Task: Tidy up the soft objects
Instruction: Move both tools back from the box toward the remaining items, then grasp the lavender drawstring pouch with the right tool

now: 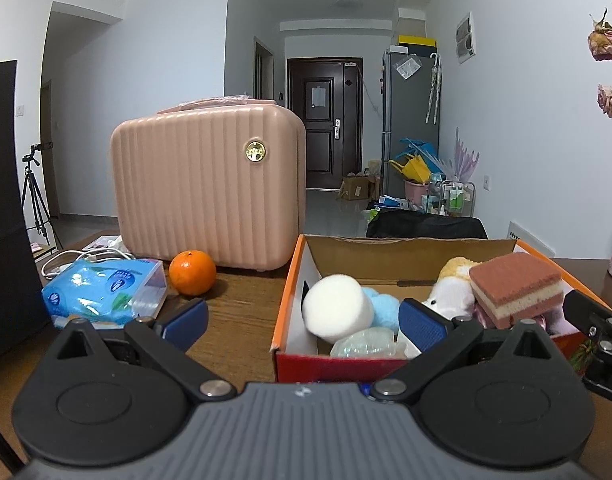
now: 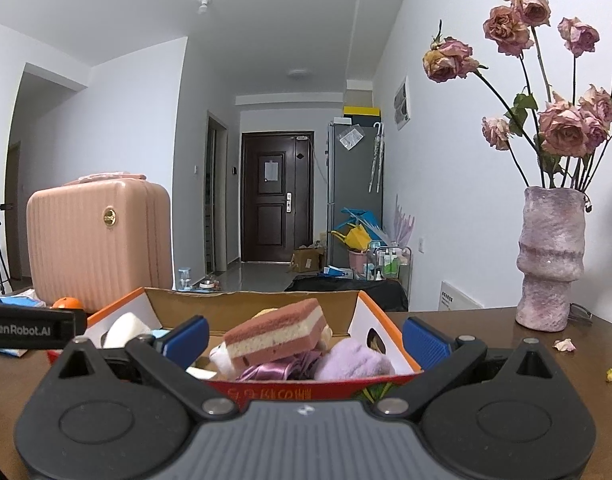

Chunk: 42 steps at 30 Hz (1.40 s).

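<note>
With both grippers spread wide and holding nothing, the left gripper [image 1: 302, 322] and right gripper [image 2: 306, 338] hang just before the box [image 1: 292, 276] on the counter [image 1: 242, 304], so the sorting looks nearly done. Inside lie a white foam roll [image 1: 338, 312], a layered sponge [image 2: 276, 334], a plush toy [image 1: 450, 288] and purple fabric [image 2: 350, 360], heaped loosely. Next probably calls for checking for strays; the fingers [image 2: 186, 338] would need a light pinch.

Wooden table [image 1: 242, 312]: box [image 1: 290, 280], suitcase [image 1: 202, 188], orange [image 1: 192, 278], tissue pack [image 1: 102, 292], vase [image 2: 552, 260], probably petal [image 2: 565, 345].
</note>
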Tool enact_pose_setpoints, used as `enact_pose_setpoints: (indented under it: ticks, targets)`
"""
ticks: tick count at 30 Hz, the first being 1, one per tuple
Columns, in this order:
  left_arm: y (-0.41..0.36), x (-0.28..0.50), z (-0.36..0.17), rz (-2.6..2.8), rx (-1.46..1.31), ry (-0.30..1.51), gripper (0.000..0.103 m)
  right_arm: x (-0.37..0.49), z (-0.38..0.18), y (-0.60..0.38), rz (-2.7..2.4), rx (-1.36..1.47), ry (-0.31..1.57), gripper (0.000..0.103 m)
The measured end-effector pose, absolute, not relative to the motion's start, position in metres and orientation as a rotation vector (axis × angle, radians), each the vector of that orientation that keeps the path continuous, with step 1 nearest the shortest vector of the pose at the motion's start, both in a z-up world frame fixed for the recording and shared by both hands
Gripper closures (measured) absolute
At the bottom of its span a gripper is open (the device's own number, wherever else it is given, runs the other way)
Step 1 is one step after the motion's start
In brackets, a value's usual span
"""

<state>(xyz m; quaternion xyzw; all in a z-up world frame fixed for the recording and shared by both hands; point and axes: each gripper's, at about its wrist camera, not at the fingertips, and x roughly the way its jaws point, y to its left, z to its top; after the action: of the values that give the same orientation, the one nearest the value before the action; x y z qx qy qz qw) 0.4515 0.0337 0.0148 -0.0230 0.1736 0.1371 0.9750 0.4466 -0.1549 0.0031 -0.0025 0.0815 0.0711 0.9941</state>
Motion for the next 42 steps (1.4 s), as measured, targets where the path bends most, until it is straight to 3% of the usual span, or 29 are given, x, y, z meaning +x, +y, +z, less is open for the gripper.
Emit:
enact_pose_setpoints:
  ticks: [42]
  targets:
    - [0.049,0.352,0.010,0.211,-0.025,0.403,0.000,0.361,-0.003,-0.165,0.188,-0.021,0.238,0.000]
